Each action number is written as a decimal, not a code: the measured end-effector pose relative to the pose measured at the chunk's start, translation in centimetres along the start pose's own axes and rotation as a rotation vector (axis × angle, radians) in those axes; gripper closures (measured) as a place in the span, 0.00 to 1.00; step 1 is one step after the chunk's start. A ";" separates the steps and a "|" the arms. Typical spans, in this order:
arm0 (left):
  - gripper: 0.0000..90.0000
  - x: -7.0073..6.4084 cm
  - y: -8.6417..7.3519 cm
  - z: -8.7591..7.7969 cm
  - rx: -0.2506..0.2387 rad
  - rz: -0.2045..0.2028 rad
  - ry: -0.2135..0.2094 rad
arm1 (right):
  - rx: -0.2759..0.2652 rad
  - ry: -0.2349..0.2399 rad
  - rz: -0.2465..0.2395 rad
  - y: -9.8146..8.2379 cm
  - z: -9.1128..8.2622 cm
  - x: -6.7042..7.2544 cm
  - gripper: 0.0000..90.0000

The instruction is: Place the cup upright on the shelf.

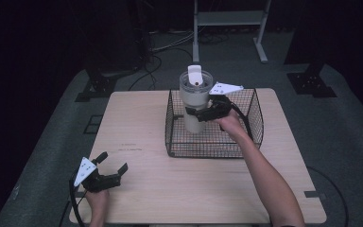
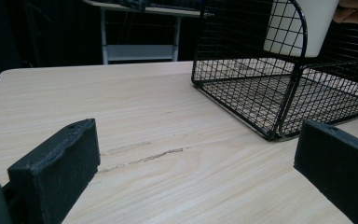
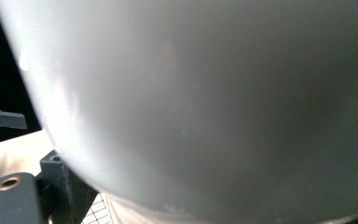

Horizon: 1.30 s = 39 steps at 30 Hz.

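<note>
Tumbler (image 1: 194,101), white with a lidded top, sits inside the black wire basket (image 1: 253,137) at the far-right part of the counter (image 1: 170,179), near the basket's left wall. Right gripper (image 1: 203,113) is clamped around the tumbler's mid-body from the right, jaws on either side of it; in the right gripper view the white wall (image 3: 205,102) is pressed right up against the camera. In the left gripper view the tumbler's base (image 2: 298,28) seems to hang clear of the basket floor, so judged lifted, upright or nearly so.

Left gripper (image 1: 111,170) rests near the counter's near-left corner, jaws spread wide with nothing between them, well apart from the basket. Bare wood shows between its jaws in the left gripper view.

Step in hand, as a judgement: carrying the tumbler in or out of the basket; which direction cannot be told from one moment. Lifted base and firm grasp fit either.

Next move calls for: keep the tumbler upright and the grip firm, since the smooth wall could slip. If going out, raise until the base clears the basket rim (image 2: 303,42) before moving sideways; if going in, lower straight to the mesh floor (image 2: 270,98), then release. Watch the cable near the basket's right wall.
</note>
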<state>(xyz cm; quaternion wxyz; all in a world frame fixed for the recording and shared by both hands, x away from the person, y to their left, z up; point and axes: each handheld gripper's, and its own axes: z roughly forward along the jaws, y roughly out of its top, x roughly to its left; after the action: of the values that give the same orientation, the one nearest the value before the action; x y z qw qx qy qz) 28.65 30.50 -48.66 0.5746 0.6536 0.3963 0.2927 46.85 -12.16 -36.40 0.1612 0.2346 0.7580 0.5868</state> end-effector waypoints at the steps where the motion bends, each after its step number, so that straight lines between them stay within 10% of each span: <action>1: 0.00 0.0 0.0 0.0 0.000 0.002 0.000 | 0.003 -0.001 -0.005 -0.1 0.1 -0.1 0.10; 39: 0.00 0.0 0.0 0.0 -0.004 -0.004 -0.011 | 0.112 -0.031 0.024 -2.9 3.6 -2.6 0.10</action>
<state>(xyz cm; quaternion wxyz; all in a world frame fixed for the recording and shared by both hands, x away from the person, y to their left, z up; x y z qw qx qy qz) 28.61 30.49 -48.69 0.5789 0.6532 0.3936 0.2887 50.47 -11.24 -40.23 0.1528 0.2614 0.7842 0.5415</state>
